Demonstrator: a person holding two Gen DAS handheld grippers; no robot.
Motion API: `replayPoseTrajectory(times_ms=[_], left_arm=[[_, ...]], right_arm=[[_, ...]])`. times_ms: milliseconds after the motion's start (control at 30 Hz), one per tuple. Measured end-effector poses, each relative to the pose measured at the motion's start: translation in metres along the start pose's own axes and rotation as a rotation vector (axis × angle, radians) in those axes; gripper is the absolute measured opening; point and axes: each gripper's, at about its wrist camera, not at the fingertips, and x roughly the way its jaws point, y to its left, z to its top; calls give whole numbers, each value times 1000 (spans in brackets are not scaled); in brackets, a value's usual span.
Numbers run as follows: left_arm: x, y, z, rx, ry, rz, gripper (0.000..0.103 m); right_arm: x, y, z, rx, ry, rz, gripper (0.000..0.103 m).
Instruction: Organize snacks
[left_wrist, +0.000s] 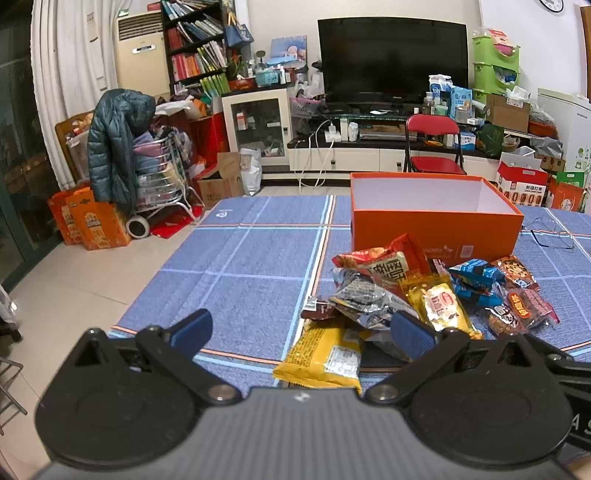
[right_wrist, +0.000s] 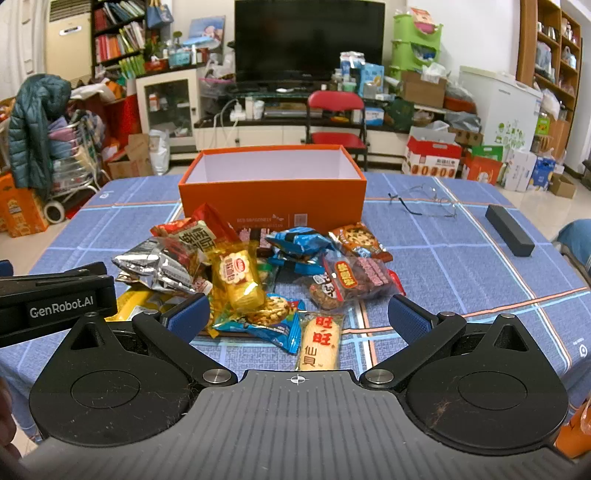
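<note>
the left gripper (right_wrist: 55, 295), seen at the left edge of the right wrist view, carries white lettering "genrobot.ai" on its black body. the rice cracker packet (right_wrist: 319, 343), nearest the camera on the surface, shows red characters "旺旺" above dark characters "仙贝". the orange box (right_wrist: 273, 206) bears faint pale print on its front wall, partly legible as "red dragonfly", beside a small square code. the red snack bag (left_wrist: 388, 267) shows large dark characters that are too distorted to read. in the left wrist view, white letters "a s" appear on a black part at the right edge.
</note>
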Motion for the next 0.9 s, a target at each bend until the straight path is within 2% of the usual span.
replayPoseTrajectory(times_ms=[900], left_arm=[[0, -1, -1, -7, 9, -5, 102]], right_arm=[[2, 1, -2, 3, 5, 3, 95]])
